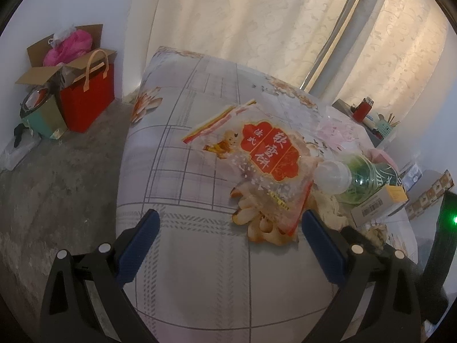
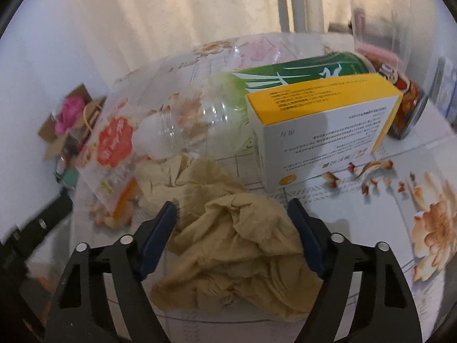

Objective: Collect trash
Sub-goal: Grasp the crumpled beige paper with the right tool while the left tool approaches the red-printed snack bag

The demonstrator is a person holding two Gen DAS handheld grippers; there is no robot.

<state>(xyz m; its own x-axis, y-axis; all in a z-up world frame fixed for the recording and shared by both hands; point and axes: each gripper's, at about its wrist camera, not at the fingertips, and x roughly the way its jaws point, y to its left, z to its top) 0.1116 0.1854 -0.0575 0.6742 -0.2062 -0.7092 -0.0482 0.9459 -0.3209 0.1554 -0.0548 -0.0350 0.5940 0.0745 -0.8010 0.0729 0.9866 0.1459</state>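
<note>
Trash lies on a table with a floral cloth (image 1: 200, 271). A clear snack bag with a red label (image 1: 268, 157) lies in the middle; it also shows in the right wrist view (image 2: 114, 140). A green-labelled plastic bottle (image 1: 360, 177) (image 2: 257, 85) lies on its side. A white and yellow box (image 1: 377, 203) (image 2: 322, 125) sits beside it. A crumpled tan paper napkin (image 2: 237, 245) lies between the fingers of my open right gripper (image 2: 232, 211), whose jaws stand on either side of it. My left gripper (image 1: 230, 220) is open and empty, just short of the snack bag.
A red can (image 2: 408, 105) stands behind the box. On the floor at the left are a red paper bag (image 1: 88, 100), an open cardboard box (image 1: 57, 54) and a small bin (image 1: 42, 114). Curtains hang behind the table. A shelf with small items (image 1: 377, 123) stands at the right.
</note>
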